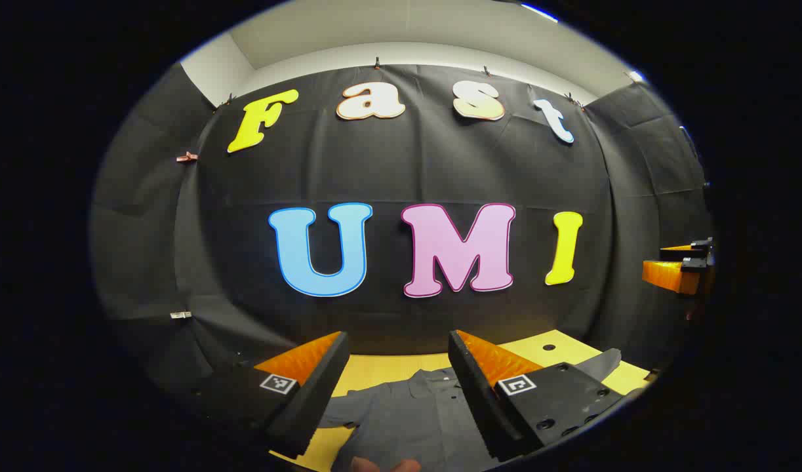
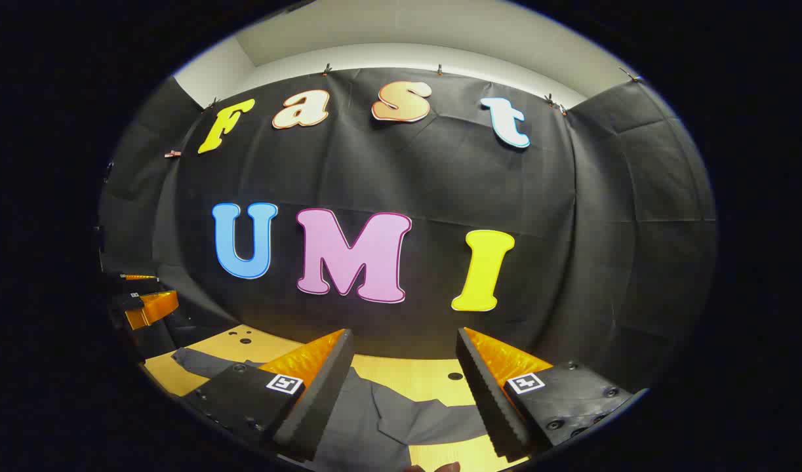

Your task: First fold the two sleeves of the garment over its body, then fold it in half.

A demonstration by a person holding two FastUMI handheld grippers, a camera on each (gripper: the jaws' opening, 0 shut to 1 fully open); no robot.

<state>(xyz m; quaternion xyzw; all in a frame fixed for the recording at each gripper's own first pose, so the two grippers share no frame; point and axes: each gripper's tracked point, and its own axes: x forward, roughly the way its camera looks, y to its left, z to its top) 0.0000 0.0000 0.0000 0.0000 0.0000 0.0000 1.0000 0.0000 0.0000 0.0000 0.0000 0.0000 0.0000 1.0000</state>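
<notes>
We hold left gripper [image 1: 395,380] and right gripper [image 2: 401,387] wide open, empty, above the grey shirt [image 1: 407,413] lying flat on the yellow table [image 2: 433,377], sleeves apparently unfolded, so every fold remains.

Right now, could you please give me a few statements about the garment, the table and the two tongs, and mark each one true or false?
1. The left tongs are open, with nothing between their fingers. True.
2. The right tongs are shut on a sleeve. False: they are open and grip nothing.
3. The grey garment lies on the yellow table. True.
4. The garment is already folded in half. False: it lies spread out, with a sleeve stretched to the side.
5. In the right gripper view, the left tongs show at the left edge. True.
</notes>
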